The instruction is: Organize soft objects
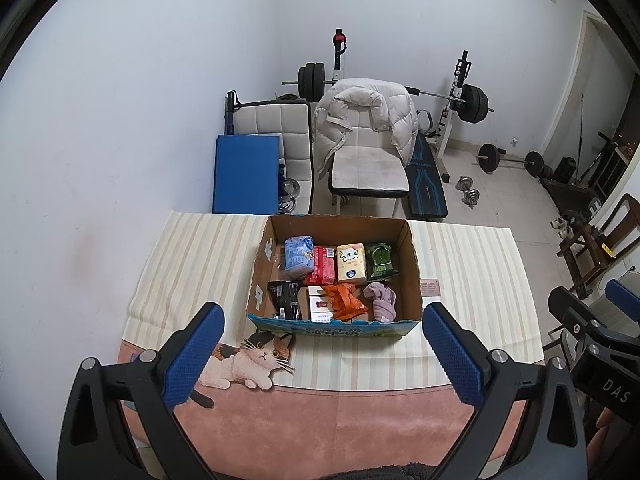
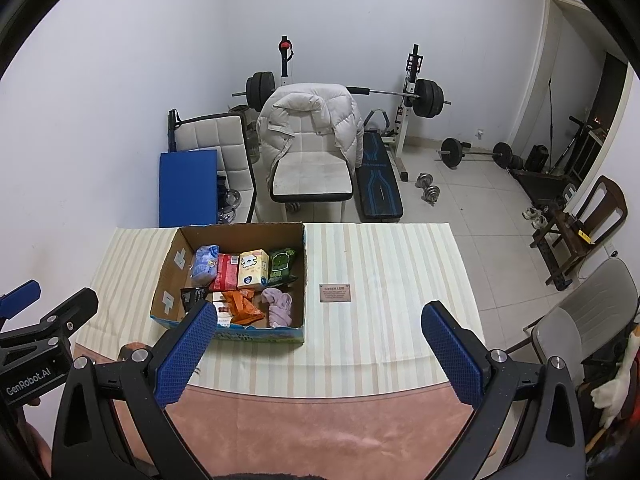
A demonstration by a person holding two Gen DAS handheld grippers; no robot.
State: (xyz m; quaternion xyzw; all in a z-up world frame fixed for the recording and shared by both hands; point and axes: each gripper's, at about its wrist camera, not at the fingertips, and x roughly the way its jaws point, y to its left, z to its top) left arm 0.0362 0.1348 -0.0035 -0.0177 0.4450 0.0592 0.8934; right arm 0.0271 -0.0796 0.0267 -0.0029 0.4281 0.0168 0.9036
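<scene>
The cardboard box (image 1: 412,268) is plain brown corrugated board with a matt finish; its front outer wall carries glossy printed blue graphics. The tablecloth (image 1: 472,280) is woven cloth, matt, with pale stripes and a plush pink border. The left gripper (image 1: 324,348) and right gripper (image 2: 320,346) have matt black plastic bodies, bright metal pivot bolts, and finger pads (image 1: 452,356) of blue rubber with a rough knurled texture. Inside the box, the green packet (image 1: 382,261) and orange packet (image 1: 344,300) are glossy plastic film, and the purple cloth (image 1: 382,300) is soft matt fabric. The floor tiles (image 2: 480,208) are smooth with a slight sheen.
</scene>
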